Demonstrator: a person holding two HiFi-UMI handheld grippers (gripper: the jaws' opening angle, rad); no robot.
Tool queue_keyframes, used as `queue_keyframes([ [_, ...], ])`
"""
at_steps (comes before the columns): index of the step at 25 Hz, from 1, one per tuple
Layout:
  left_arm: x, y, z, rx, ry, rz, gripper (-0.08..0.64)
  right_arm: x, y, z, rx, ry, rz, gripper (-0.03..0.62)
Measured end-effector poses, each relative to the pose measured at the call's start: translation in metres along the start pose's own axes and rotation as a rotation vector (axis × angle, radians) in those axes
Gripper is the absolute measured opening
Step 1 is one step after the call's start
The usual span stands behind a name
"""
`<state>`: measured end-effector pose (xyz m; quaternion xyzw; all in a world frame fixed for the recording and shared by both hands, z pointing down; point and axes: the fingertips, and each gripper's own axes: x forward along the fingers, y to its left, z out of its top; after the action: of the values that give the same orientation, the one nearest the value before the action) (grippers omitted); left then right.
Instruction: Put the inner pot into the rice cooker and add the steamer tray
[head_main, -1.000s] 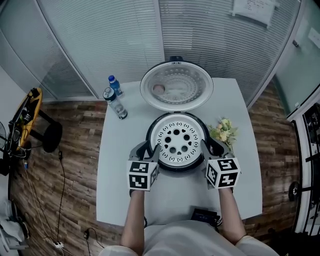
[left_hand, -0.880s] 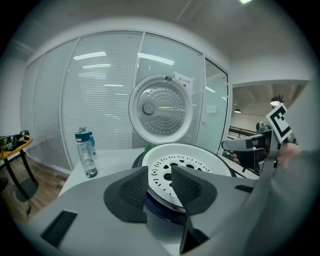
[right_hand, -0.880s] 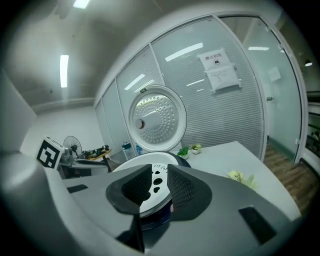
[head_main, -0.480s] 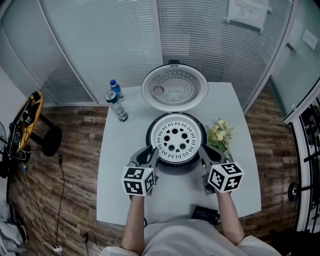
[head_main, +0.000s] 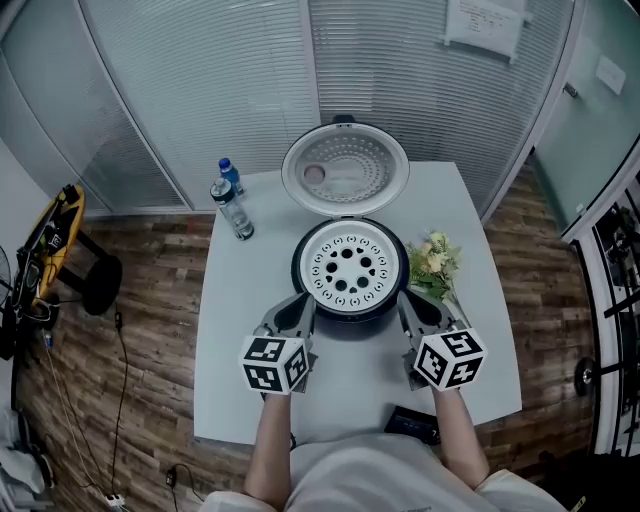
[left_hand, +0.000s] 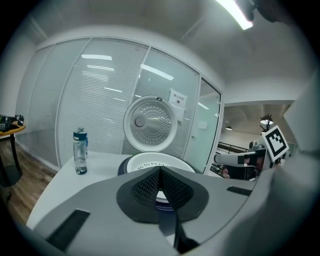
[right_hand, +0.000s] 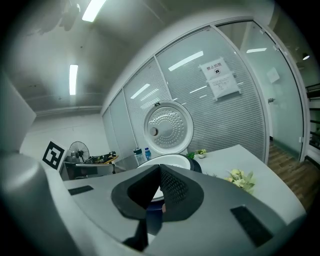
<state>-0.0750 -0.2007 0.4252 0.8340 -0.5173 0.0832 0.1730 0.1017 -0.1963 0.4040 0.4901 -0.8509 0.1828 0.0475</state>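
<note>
While the tray is seen seated in the cooker under the open lid, pot presumably beneath, the task is judged done, and the left gripper and right gripper are held beside it, jaws just closed together on nothing.

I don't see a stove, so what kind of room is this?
Probably an office or lab room, not a kitchen: glass walls with blinds, a paper notice stuck on them, and the rice cooker sits on a plain white table.
</note>
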Motion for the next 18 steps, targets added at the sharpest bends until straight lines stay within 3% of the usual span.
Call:
queue_keyframes([
  [18, -0.01, 0.01, -0.004, 0.003, 0.015, -0.011, 0.009, 0.005, 0.015, -0.007, -0.017, 0.033, -0.026, 0.017],
])
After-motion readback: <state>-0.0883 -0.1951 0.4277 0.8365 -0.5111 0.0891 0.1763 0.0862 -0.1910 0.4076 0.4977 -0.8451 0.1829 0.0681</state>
